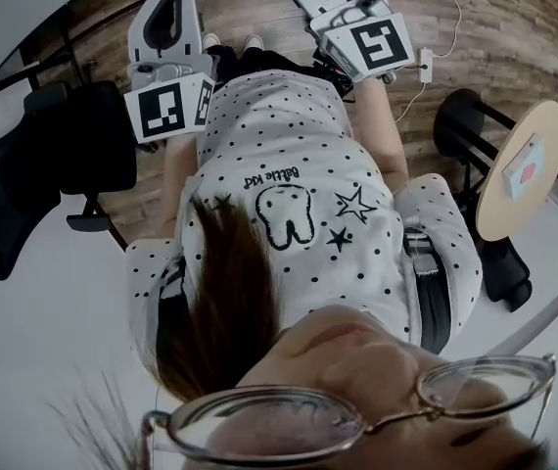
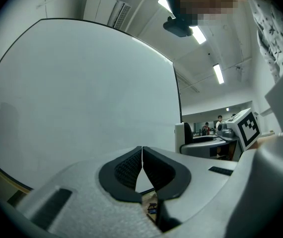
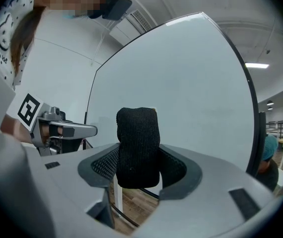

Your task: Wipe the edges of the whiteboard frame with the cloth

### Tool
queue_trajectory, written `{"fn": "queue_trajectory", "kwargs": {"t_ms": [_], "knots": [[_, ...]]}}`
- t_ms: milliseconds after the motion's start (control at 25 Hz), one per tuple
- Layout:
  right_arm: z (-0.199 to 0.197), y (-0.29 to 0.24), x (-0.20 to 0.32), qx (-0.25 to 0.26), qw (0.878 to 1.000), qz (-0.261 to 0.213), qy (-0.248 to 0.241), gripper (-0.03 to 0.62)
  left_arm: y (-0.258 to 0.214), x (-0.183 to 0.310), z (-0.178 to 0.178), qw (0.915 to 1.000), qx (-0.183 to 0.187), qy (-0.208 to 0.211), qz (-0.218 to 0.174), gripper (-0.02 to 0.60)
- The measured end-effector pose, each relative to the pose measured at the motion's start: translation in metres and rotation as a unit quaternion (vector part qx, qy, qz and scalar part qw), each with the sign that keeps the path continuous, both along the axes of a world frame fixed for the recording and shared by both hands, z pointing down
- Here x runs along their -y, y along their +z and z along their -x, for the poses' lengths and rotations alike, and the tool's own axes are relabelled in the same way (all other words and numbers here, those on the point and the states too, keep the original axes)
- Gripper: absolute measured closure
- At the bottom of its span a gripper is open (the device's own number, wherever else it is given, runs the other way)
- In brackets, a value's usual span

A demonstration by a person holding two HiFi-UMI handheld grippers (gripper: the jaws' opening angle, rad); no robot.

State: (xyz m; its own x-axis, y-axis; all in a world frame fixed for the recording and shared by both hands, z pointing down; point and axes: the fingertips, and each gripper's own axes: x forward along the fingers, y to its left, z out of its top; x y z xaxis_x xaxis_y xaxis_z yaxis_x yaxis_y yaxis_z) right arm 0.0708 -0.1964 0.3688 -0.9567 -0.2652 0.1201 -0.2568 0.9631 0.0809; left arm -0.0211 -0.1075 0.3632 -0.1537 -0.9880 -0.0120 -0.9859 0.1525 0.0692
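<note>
Plainly the right hand-held gripper [image 3: 138, 158] is pinching a black knitted cloth [image 3: 137, 133]. The cloth is folded into a thick wad that stands up past the jaws, probably so its free end can be pressed against an edge. Beyond it the whiteboard [image 3: 181, 88] fills the background, and its dark frame [image 3: 251, 103] runs down the board's right edge. The cloth appears well to the side of that edge, so I judge the wiping has not begun.

The left hand-held gripper [image 2: 142, 155] has its jaws pressed together on nothing. It points up at the same board, seemingly idle while the other carries the cloth.

Only the two gripper views show the board and the cloth. The head view shows neither. It gives the person's dotted top [image 1: 299, 164], the wooden floor [image 1: 250, 8] and a black chair [image 1: 54, 164].
</note>
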Motion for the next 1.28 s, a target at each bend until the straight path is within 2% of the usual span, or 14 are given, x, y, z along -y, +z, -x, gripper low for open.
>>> {"fn": "queue_trajectory", "kwargs": {"t_ms": [1280], "knots": [[0.0024,0.0003,0.0023,0.002,1.000,0.013,0.005,0.362,-0.0037,0.0030,0.0068,1.0000,-0.001,0.007,-0.003,0.561]]}}
